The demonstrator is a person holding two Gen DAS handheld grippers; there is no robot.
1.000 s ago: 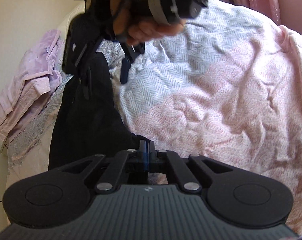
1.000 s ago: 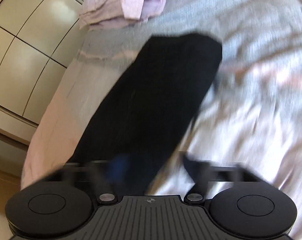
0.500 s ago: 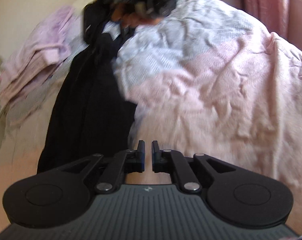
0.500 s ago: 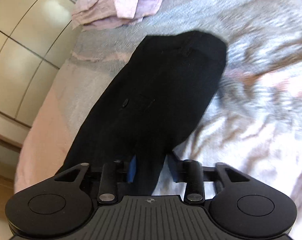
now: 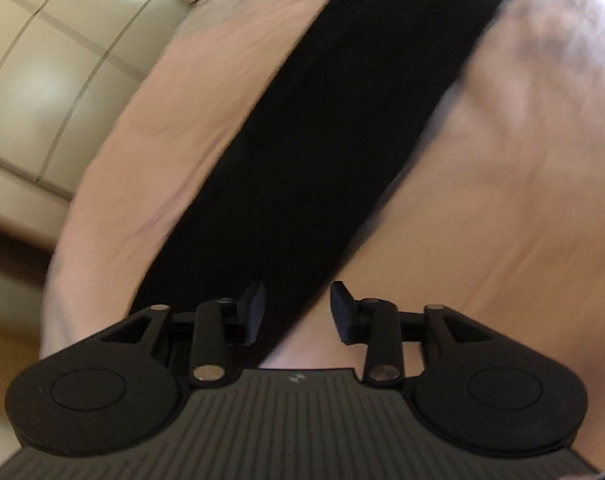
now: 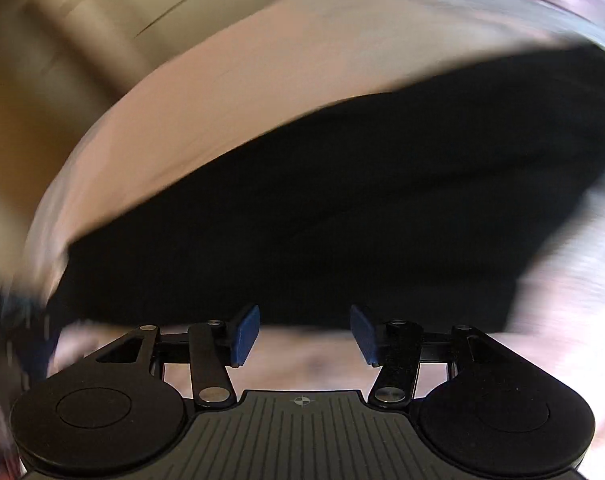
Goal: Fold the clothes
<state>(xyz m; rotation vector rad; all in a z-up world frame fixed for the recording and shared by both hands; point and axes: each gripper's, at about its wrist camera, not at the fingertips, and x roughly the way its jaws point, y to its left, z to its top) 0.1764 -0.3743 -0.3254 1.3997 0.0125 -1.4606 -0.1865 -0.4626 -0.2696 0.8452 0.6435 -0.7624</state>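
Note:
A long black garment [image 5: 326, 152] lies stretched out flat on the pink bedspread [image 5: 502, 208], running from lower left to upper right in the left wrist view. My left gripper [image 5: 298, 312] is open and empty, with its fingers on either side of the garment's near end. In the right wrist view the same black garment [image 6: 342, 216] fills the middle, blurred by motion. My right gripper [image 6: 304, 334] is open and empty just short of the garment's near edge.
Cream wardrobe doors [image 5: 42, 60] stand beyond the left edge of the bed. A strip of wooden floor [image 5: 6, 292] shows below them. The bedspread [image 6: 230, 92] drops off at its left edge in the right wrist view.
Both grippers let go of the black garment and opened. Both swung towards the bed's left edge; the garment now lies flat on the bedspread.

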